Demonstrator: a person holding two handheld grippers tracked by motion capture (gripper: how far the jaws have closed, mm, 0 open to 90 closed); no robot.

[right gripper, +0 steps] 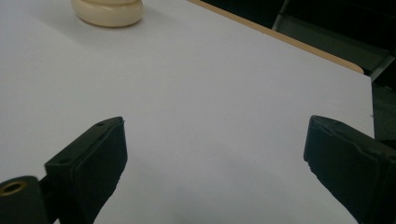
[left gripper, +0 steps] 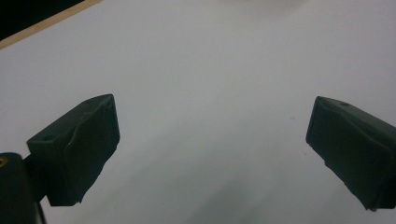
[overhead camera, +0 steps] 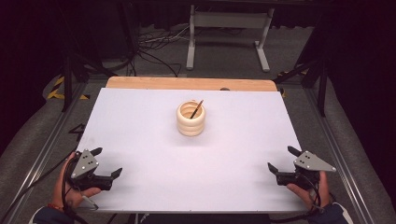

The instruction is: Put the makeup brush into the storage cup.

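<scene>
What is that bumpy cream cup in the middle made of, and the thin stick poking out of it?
The cream cup looks like glazed ceramic or smooth plastic: its three stacked bulges have a soft, even sheen, seen also in the right gripper view. The look alone cannot settle which. The stick is thin, dark brown and dull, so probably wood, perhaps a brush handle or pencil; it is too small to be sure.
</scene>
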